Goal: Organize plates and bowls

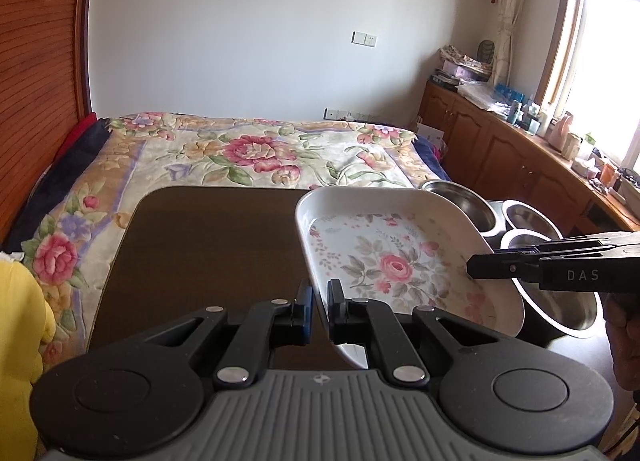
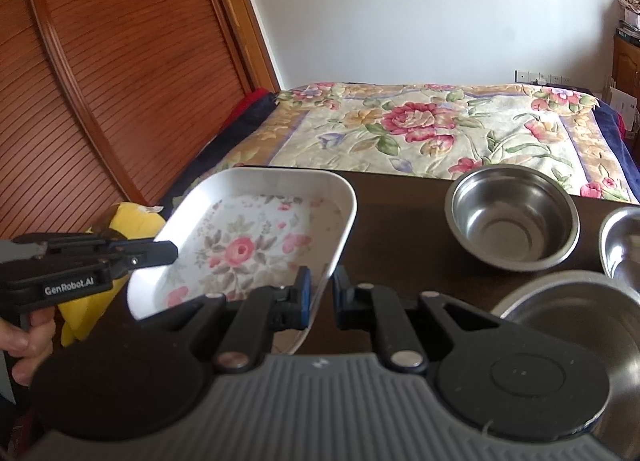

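Note:
A white rectangular plate (image 1: 384, 261) with a pink rose pattern hangs tilted above the dark table (image 1: 200, 241), held from two sides. My left gripper (image 1: 320, 297) is shut on its left rim. My right gripper (image 2: 322, 285) is shut on the plate's (image 2: 248, 245) right rim. Each gripper also shows side-on in the other view: the right gripper (image 1: 474, 267) and the left gripper (image 2: 174, 253). Several steel bowls stand on the table to the right: a small bowl (image 2: 512, 217), another at the edge (image 2: 624, 245), and a large bowl (image 2: 572, 325) nearest me.
Behind the table lies a bed with a floral cover (image 1: 256, 153). A wooden slatted wardrobe (image 2: 100, 81) stands at the left, with a yellow soft item (image 2: 132, 221) below it. A cluttered wooden cabinet (image 1: 500, 141) runs under the window at the right.

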